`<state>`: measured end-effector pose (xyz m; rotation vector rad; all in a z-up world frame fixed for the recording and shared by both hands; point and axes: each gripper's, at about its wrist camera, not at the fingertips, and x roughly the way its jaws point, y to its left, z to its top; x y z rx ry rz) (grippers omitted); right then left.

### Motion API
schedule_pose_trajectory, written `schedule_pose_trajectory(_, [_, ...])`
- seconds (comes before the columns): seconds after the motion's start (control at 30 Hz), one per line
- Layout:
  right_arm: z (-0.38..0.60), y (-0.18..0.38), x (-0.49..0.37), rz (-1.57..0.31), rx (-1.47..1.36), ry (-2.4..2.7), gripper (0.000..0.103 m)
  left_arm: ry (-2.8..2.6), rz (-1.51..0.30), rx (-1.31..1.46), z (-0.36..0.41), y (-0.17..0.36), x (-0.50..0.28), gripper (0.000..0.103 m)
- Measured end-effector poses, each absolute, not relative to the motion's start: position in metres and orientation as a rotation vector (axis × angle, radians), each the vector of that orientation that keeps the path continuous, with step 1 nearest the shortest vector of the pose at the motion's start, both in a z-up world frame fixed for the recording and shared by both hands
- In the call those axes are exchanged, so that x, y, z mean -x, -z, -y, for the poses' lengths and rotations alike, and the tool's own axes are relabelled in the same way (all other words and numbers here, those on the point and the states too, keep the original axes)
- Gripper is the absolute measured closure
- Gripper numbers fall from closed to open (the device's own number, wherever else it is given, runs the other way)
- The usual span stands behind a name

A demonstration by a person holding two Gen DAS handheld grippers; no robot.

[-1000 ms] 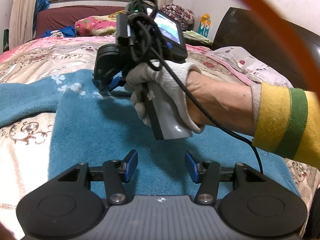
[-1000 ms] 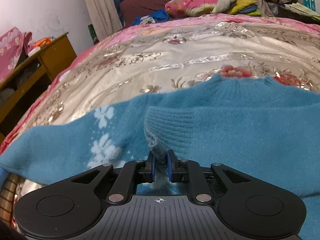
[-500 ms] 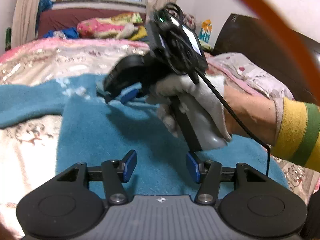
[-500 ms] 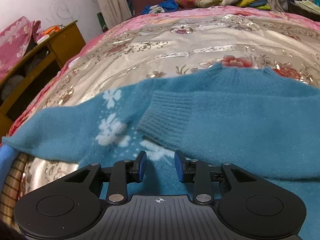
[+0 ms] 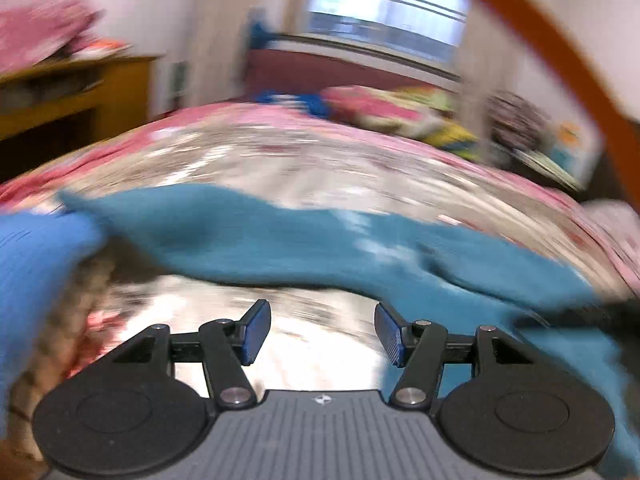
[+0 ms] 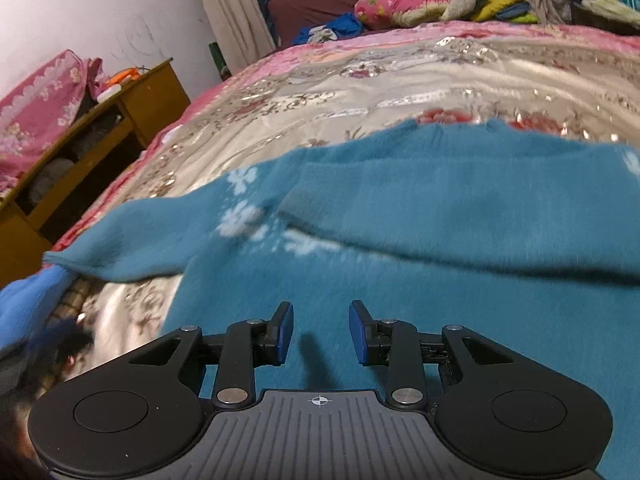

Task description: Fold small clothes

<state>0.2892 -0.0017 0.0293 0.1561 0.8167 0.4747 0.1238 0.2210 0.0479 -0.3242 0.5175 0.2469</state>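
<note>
A small teal knit sweater (image 6: 460, 312) with white flower marks lies flat on the bed. One sleeve (image 6: 460, 216) is folded across its chest, with its ribbed cuff (image 6: 304, 202) near the flowers. The other sleeve (image 6: 132, 240) stretches out to the left. My right gripper (image 6: 320, 332) is open and empty, low over the sweater's body. In the blurred left wrist view the sweater's left sleeve (image 5: 224, 236) crosses the frame. My left gripper (image 5: 322, 332) is open and empty over the quilt just in front of that sleeve.
The bed has a floral silver and pink quilt (image 6: 400, 80). A lighter blue garment (image 6: 28, 312) lies at the bed's left edge. A wooden desk (image 6: 100, 128) stands left of the bed. Pillows and clothes (image 6: 420, 0) are piled at the far end.
My right gripper opened, let go of the cuff and drew back over the sweater's body. My left gripper swung left, from facing the right gripper to facing the outstretched sleeve.
</note>
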Motion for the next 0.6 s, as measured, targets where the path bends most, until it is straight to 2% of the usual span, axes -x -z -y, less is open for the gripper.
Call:
schedule_pose_trajectory(0.1, [0.003,-0.028,-0.280,-0.820,-0.178,-0.505,0.071,-0.402,-0.494,0.437,-0.260,-0.033,-0.129,0.041])
schedule_pose_trajectory(0.27, [0.001,-0.028,-0.272,-0.822,-0.213,-0.563,0.071,-0.504,-0.459,0.526,-0.284,-0.011,-0.138,0.039])
schedule_pose_trajectory(0.43, [-0.001,-0.024,-0.268,-0.836,-0.236,-0.591,0.071,-0.561,-0.393,0.561,-0.294,-0.001,-0.155,0.026])
schedule_pose_trajectory(0.6, [-0.003,-0.021,-0.267,-0.848,-0.246,-0.607,0.071,-0.619,-0.359,0.647,-0.316,0.006,-0.168,0.025])
